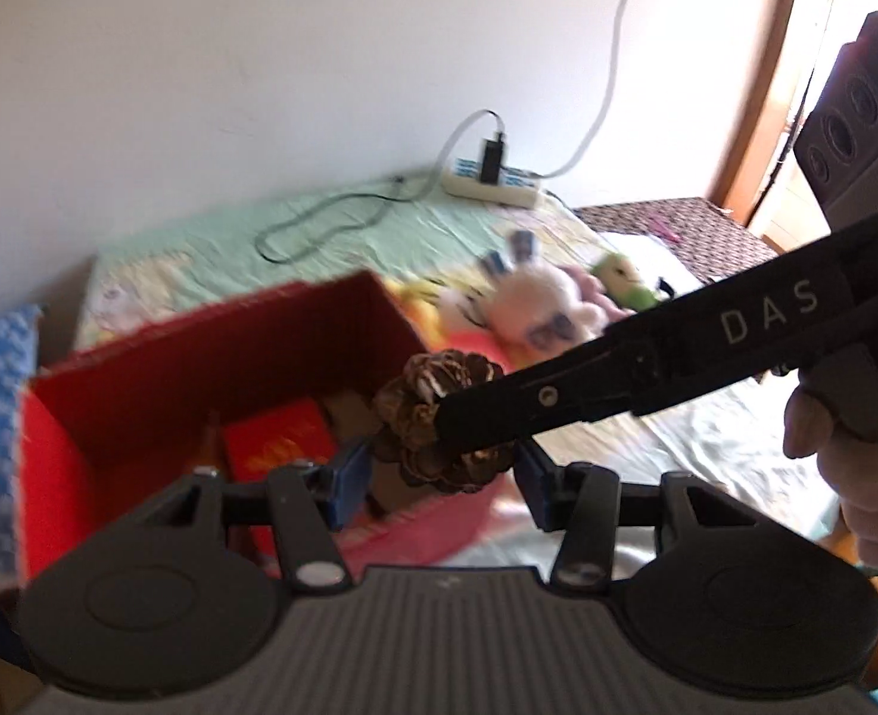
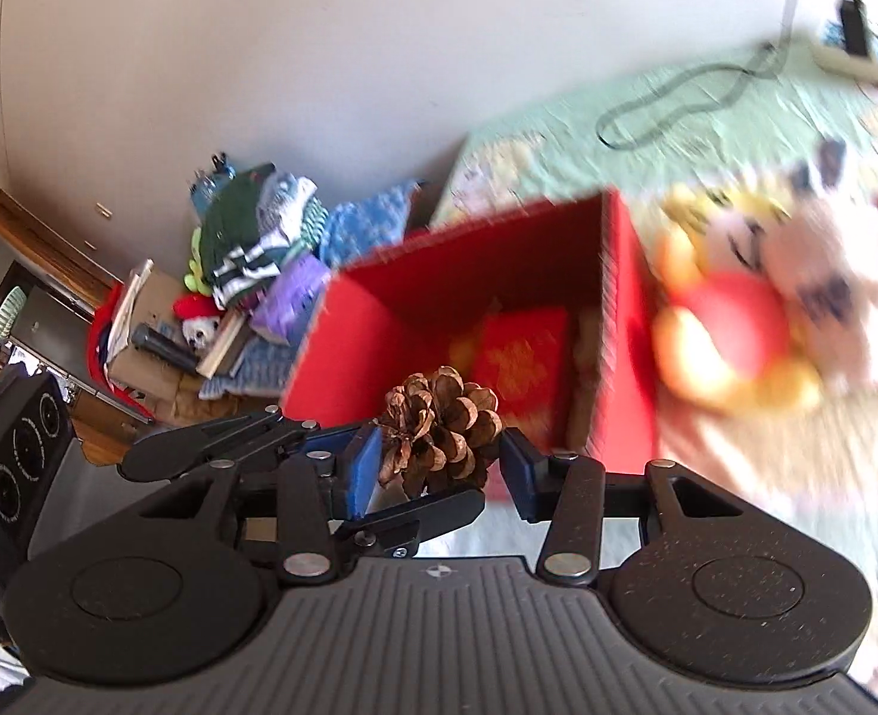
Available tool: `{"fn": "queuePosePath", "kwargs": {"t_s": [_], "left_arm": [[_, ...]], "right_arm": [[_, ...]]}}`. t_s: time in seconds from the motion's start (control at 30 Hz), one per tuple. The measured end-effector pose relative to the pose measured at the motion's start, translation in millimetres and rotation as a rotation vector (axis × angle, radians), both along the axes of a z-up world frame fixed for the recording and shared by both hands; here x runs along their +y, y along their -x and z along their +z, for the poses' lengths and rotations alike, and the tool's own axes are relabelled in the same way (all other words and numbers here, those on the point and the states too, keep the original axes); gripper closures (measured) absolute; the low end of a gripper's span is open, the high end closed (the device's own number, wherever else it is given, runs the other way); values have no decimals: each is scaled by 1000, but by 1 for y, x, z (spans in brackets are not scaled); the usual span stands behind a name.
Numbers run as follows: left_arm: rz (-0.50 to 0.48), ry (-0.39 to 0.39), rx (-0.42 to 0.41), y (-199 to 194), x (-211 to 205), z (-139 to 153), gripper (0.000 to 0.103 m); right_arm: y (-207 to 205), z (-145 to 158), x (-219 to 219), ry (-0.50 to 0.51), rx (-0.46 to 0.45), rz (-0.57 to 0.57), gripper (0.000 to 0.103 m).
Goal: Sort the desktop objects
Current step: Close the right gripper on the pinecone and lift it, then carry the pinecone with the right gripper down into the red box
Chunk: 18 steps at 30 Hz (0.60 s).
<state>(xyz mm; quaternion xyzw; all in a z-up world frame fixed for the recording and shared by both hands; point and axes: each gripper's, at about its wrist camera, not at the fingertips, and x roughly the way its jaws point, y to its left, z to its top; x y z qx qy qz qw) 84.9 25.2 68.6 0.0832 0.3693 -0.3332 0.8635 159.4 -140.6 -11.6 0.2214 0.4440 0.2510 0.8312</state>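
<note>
A brown pine cone (image 1: 439,381) hangs above the near edge of an open red cardboard box (image 1: 141,393), and both grippers are on it. In the left wrist view my left gripper (image 1: 442,473) has its blue pads against the cone's sides. A black finger (image 1: 558,399) of the right gripper crosses in from the right over the cone. In the right wrist view my right gripper (image 2: 442,465) pinches the same pine cone (image 2: 439,423) above the red box (image 2: 349,345). The left gripper's fingers (image 2: 212,447) come in from the left. A red packet (image 2: 522,357) lies inside the box.
Plush toys (image 1: 534,298) lie on the pale green sheet (image 1: 379,220) right of the box. A power strip (image 1: 492,187) and a looped cable (image 1: 314,226) are by the wall. Clothes and boxes (image 2: 248,250) are piled left of the bed. A hand (image 1: 856,476) holds the right gripper.
</note>
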Motion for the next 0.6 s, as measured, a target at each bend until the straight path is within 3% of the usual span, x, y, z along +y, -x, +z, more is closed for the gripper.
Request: {"fn": "queuePosePath", "kwargs": {"t_s": [0.1,0.27,0.6], "left_arm": [[42,-16,-9,-28,20,5,52],[95,-5,49,-77,62,-3,52],[140,-59,192,-152,90,-64,52]], "right_arm": [[-29,2,18,-14,3,22,58],[-75,-10,55,-37,29,45,58],[-123,-59,103,-49,169,9,59]]}}
